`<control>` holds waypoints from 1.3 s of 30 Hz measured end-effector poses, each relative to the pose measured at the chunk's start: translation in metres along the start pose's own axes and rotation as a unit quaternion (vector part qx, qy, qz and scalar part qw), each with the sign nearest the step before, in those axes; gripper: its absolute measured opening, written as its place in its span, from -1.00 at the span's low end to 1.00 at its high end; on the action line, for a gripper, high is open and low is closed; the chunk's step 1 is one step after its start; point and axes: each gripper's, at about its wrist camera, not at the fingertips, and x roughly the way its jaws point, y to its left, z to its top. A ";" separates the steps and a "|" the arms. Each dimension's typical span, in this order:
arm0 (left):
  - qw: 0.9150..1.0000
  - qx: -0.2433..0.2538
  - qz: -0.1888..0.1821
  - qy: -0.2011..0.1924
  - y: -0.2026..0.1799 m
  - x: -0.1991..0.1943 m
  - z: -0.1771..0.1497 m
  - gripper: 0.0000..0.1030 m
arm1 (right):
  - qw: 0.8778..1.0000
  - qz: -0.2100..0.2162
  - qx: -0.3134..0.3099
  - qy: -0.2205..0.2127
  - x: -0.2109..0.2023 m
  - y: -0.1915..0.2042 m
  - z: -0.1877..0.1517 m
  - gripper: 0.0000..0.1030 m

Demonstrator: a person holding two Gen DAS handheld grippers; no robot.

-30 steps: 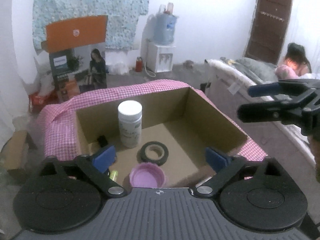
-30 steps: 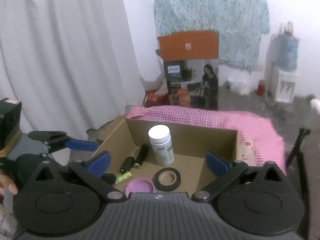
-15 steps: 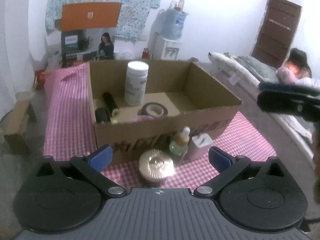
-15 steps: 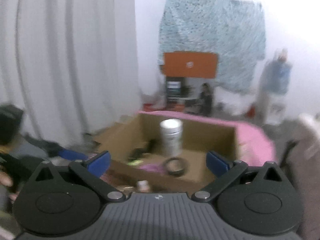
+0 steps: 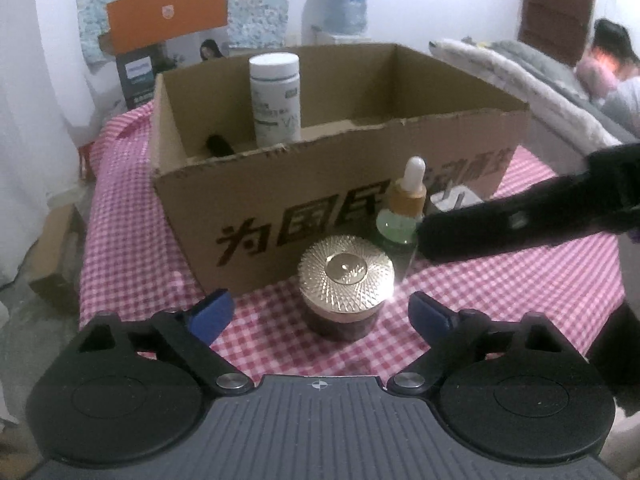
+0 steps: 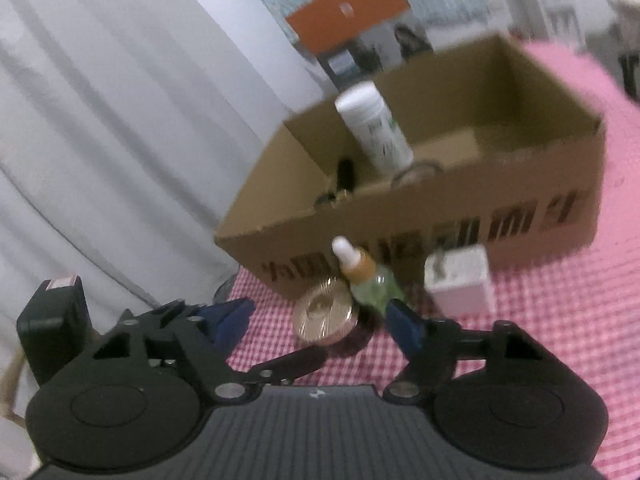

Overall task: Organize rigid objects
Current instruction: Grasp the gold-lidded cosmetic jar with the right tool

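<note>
Both grippers have dropped from above the cardboard box (image 5: 280, 184) to the pink checked tablecloth (image 5: 132, 216) in front of it, so the box's printed front wall now fills the middle of the left wrist view where its floor showed a second ago. This suggests the next pick is starting. The left gripper (image 5: 320, 314) hangs wide open and empty, its blue pads either side of the gold-lidded jar (image 5: 346, 280) but not touching it. The right gripper (image 6: 320, 326) is also spread open with nothing in it, pointed at the same jar and the green dropper bottle (image 6: 370, 282) just behind it; a white plug (image 6: 460, 280) lies near them. The white pill bottle (image 5: 275, 98) already stands inside the box.

The box's front wall now hides most of its contents; only a dark tube (image 5: 218, 145) peeks out beside the pill bottle. The right wrist view is smeared by motion, so whether its right pad touches the dropper bottle cannot be told
</note>
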 end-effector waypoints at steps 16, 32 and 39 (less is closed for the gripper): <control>1.000 0.013 -0.016 0.007 -0.011 0.012 -0.001 0.06 | 0.998 0.012 0.044 0.049 0.055 -0.014 -0.001 -0.19; 0.994 0.053 -0.092 0.022 -0.054 -0.002 -0.006 0.03 | 0.997 -0.027 0.061 0.045 -0.004 -0.030 -0.025 -0.21; 0.993 0.082 -0.077 0.032 -0.065 0.008 -0.001 0.09 | 0.996 -0.030 0.076 0.035 -0.008 -0.039 -0.026 -0.21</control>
